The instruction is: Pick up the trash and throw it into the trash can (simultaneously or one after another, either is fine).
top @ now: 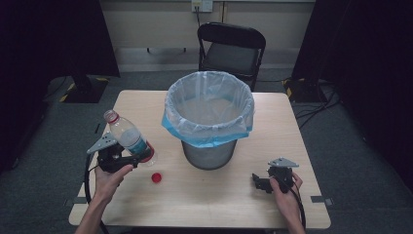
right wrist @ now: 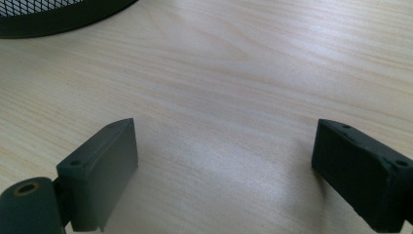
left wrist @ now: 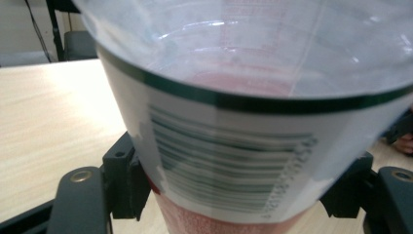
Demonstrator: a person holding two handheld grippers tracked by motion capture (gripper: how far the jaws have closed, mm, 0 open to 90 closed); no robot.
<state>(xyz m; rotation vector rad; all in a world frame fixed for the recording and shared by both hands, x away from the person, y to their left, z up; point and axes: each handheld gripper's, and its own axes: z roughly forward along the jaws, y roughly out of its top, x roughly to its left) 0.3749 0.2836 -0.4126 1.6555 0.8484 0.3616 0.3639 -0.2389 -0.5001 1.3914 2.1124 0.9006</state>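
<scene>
Table (top: 204, 195), pale wood, filling centre of frame. Bin (top: 209, 117) with clear liner over blue rim, centre, mesh base at upper left in right gripper view. Plastic bottle (top: 129, 136), 1 only, left of centre, tilted, neck toward upper left, clenched at its label by left gripper (top: 139, 158), a jaw on each side. Right gripper (top: 260, 183), lower right, released, jaws wide over bare wood. Red cap (top: 156, 177) on table just below bottle.

Bottle (left wrist: 234, 122) blurred, cut off by the top edge; barcode digits (left wrist: 287, 170) unreadable
</scene>
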